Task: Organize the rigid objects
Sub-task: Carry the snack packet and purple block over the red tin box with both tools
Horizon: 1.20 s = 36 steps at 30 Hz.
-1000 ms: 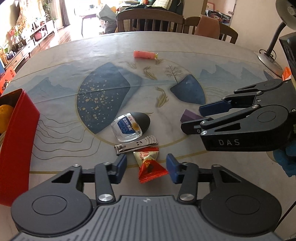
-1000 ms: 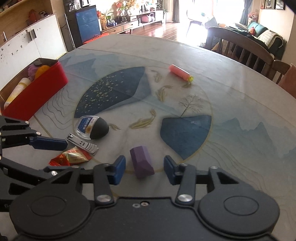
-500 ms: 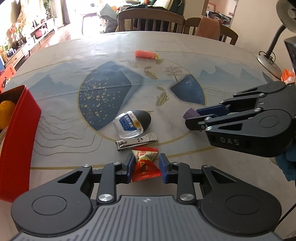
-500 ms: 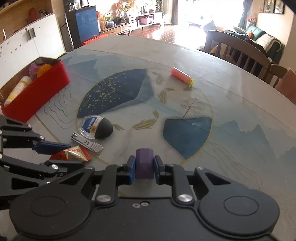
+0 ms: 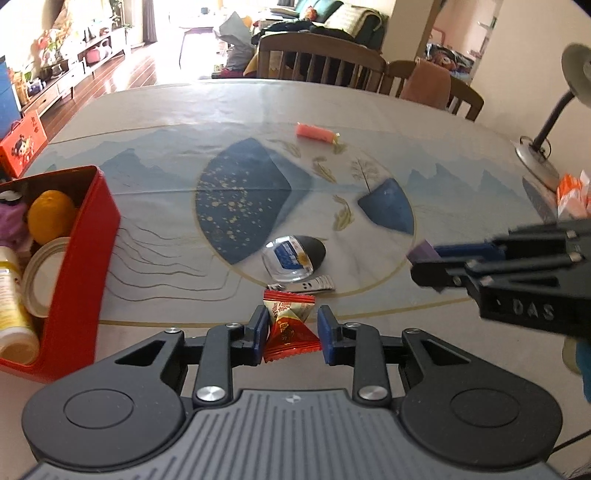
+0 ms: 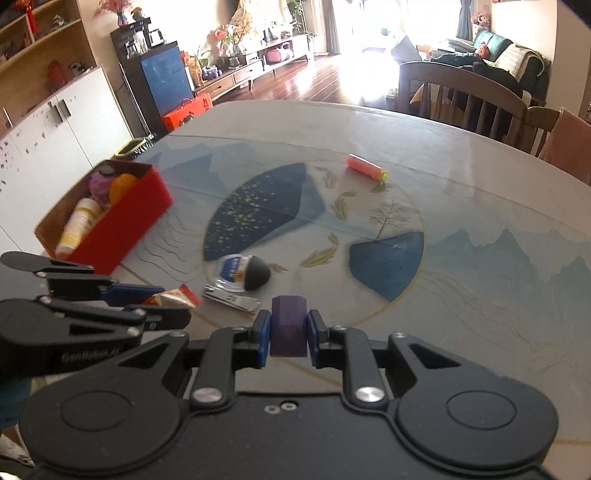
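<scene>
Bright daylight pours in from the far end of the room, washing out the windows (image 6: 373,22) and glaring off the dark wooden floor (image 6: 314,79). A low TV console (image 6: 258,64) runs along the far side, crowded with plants and ornaments. Nearer stands a dark cabinet with a blue front (image 6: 166,79), and beside it white cupboards (image 6: 55,136) under open wooden shelves (image 6: 37,33). Wooden dining chairs (image 6: 461,96) line the far edge of the table (image 6: 480,192), whose cloth shows blue mountains and golden fish. Beyond them, a teal sofa (image 6: 491,38) heaped with throws. A desk lamp (image 5: 546,136) stands at the table's right edge.
</scene>
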Motion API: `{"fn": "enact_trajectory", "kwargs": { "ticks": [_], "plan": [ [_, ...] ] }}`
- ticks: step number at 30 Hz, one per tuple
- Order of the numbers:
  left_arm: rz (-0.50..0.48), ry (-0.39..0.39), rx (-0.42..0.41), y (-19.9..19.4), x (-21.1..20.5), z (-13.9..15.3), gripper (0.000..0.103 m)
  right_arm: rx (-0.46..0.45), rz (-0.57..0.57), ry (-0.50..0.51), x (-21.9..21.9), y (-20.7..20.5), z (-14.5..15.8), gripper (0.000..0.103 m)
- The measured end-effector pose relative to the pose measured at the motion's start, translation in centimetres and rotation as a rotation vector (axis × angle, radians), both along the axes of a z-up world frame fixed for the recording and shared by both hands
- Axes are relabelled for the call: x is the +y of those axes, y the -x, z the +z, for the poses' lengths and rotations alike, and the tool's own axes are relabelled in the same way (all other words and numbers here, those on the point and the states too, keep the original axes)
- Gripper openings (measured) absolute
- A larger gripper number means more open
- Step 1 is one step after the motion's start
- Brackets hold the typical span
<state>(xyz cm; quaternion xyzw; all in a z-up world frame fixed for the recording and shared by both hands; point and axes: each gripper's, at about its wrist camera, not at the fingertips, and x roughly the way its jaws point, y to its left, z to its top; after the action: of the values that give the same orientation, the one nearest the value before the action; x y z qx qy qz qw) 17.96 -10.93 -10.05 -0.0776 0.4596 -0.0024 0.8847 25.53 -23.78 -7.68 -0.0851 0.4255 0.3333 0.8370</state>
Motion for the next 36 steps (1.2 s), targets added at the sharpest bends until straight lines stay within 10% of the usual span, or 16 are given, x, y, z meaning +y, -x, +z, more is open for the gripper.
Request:
{"fn": "enact_trajectory", "kwargs": {
  "ticks": [36],
  "plan": [
    [0.028, 0.042, -0.140, 4.4, 17.0, 7.6, 0.028, -0.075, -0.077, -0.087, 14.3, 8.1, 6.6, 0.020]
  ]
}}
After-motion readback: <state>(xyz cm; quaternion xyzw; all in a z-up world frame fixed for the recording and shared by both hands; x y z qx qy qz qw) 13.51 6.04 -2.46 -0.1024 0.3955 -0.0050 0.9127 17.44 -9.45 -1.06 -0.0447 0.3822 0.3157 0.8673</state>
